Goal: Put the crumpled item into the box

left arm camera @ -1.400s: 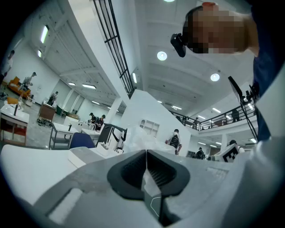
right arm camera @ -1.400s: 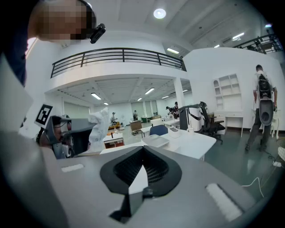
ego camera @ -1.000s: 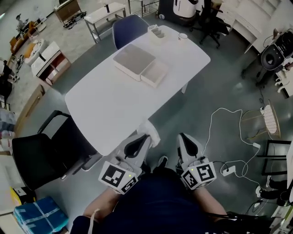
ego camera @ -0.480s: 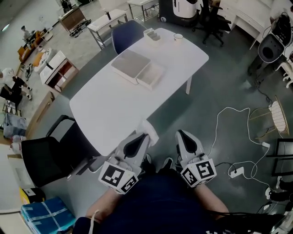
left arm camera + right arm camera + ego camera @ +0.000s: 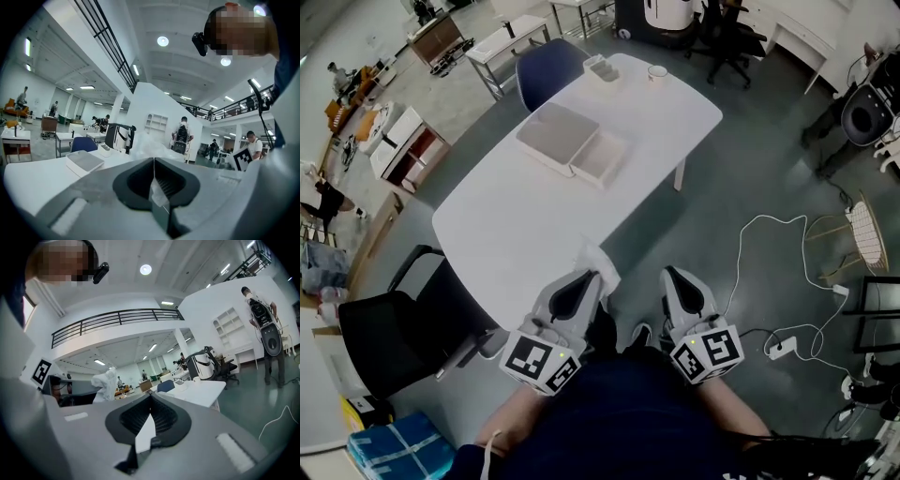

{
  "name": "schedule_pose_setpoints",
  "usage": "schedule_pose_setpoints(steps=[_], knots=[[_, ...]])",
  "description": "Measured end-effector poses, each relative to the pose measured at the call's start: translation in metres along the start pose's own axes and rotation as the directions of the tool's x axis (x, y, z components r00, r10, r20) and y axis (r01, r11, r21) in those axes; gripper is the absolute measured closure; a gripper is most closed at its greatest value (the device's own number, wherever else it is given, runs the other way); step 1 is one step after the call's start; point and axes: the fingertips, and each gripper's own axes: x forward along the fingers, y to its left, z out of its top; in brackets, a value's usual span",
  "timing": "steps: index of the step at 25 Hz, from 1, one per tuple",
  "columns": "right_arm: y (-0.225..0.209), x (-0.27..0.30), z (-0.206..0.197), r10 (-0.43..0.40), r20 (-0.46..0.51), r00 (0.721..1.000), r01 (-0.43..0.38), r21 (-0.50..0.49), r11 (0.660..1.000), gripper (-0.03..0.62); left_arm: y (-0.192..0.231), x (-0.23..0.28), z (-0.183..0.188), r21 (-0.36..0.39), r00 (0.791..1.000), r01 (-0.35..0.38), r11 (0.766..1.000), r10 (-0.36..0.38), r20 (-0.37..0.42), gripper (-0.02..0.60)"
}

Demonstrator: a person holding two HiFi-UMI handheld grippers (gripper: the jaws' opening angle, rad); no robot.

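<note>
My left gripper [image 5: 592, 277] is shut on a crumpled white item [image 5: 598, 262], held just over the near edge of the white table [image 5: 516, 225]. In the left gripper view the crumpled item [image 5: 151, 142] bulges beyond the shut left gripper [image 5: 153, 160]. A flat beige box [image 5: 556, 137] with an open tray part [image 5: 604, 159] lies on the far half of the table; that same box [image 5: 84, 161] sits left of the jaws. My right gripper [image 5: 675, 276] hangs over the floor beside the table. The right gripper [image 5: 150, 395] is shut on nothing, with the crumpled item [image 5: 105, 382] to its left.
A black chair [image 5: 384, 328] stands left of the near table corner and a blue chair [image 5: 546, 66] at the far end. A small tray [image 5: 598, 67] and a cup [image 5: 657, 72] sit at the table's far end. White cables [image 5: 769, 281] trail on the floor at right.
The head view has shifted slightly, so table and box sit a little further left and up. Both grippers keep their places, and the left one still grips the crumpled item.
</note>
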Motion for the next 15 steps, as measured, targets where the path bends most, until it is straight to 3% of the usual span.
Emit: schedule_pose_setpoints(steps=[15], knots=[[-0.022, 0.110, 0.020, -0.141, -0.047, 0.989, 0.137, -0.072, 0.988, 0.591, 0.101, 0.079, 0.019, -0.054, 0.987, 0.160, 0.986, -0.160, -0.012, 0.572]])
